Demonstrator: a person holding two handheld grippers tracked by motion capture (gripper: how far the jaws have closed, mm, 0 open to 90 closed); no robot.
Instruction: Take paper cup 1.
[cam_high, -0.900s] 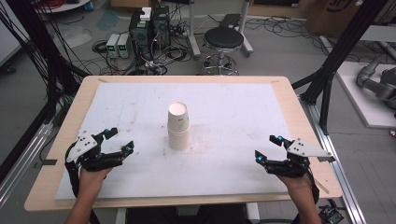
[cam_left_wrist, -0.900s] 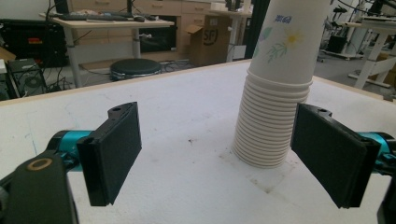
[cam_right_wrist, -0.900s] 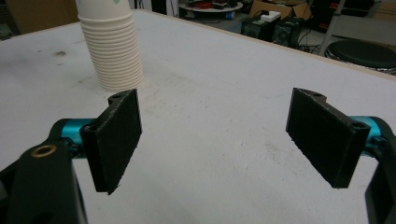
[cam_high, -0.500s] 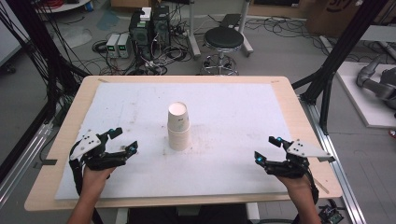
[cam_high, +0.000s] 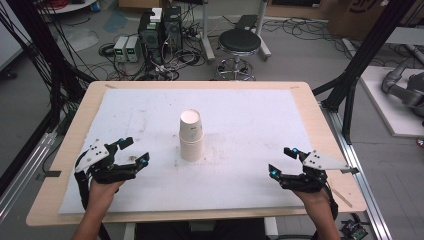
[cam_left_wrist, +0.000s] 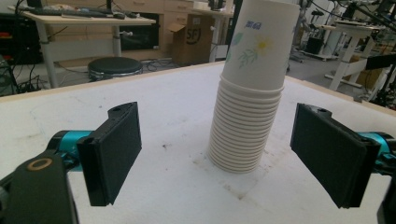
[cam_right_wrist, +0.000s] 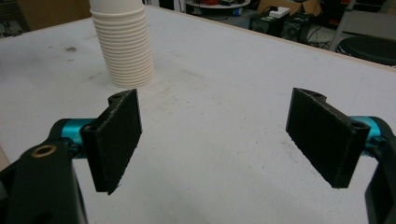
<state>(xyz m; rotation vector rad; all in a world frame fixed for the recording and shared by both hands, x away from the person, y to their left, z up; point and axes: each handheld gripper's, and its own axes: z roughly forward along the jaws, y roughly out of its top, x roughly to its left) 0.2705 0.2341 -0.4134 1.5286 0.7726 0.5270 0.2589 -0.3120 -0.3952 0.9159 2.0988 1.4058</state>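
High view: I look from above my side, forward and down over the whole table (cam_high: 75, 120), well back from it.
Left gripper view: I ride low over the table, near the cup stack (cam_left_wrist: 250, 93), looking along the jaws at it.
Right gripper view: low too, farther off, with the stack at upper left.
Shared: all three views hold the cup stack and the white mat (cam_high: 250, 125).

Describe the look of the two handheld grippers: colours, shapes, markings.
Both alike: the left gripper and right gripper have black bodies, each topped by a grey three-cornered plate. The fingers are flat black rectangular pads on teal mounts, a brass-ringed hole beside. Small blue lights glow at the tips.
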